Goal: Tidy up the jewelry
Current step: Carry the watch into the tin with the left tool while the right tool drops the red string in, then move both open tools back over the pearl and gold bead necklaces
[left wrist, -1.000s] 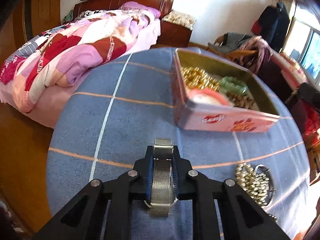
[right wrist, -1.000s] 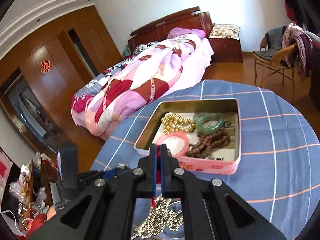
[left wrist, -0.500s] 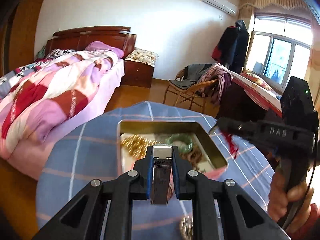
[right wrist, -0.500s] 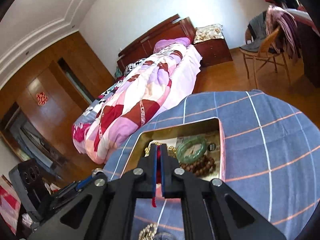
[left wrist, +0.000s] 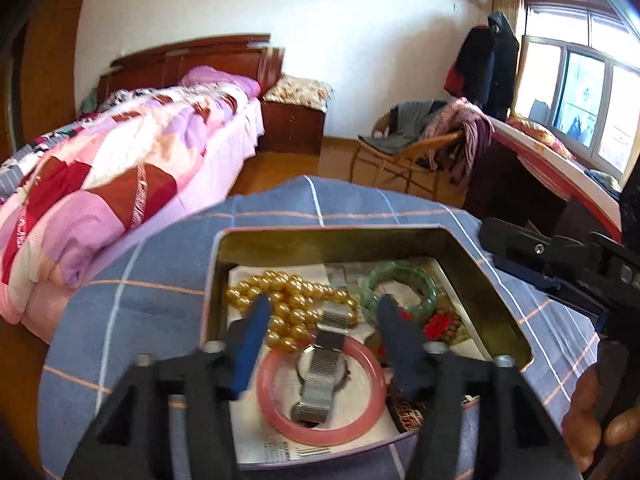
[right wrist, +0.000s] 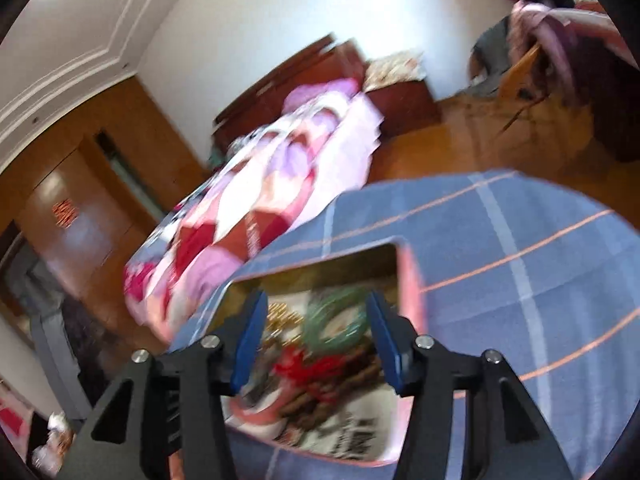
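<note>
Mesh-band watch (left wrist: 322, 364) lies inside pink bangle (left wrist: 320, 392), lower centre of the left wrist view, in the open tin (left wrist: 224, 264) on the blue-checked table (left wrist: 132, 288), so it reads as just dropped. Left gripper (left wrist: 320, 312) fingers have just been opening, now spread, nothing between. Right gripper (right wrist: 314, 310) fingers likewise just opened, spread above a red tassel piece (right wrist: 304, 364) near the green bangle (right wrist: 336, 320); blurred, but apparently released to sit with the rest.

Both hand-held grippers (left wrist: 320, 312) (right wrist: 314, 320) opened; watch (left wrist: 322, 368) & red tassel (right wrist: 304, 364) now in tin (left wrist: 320, 240).
</note>
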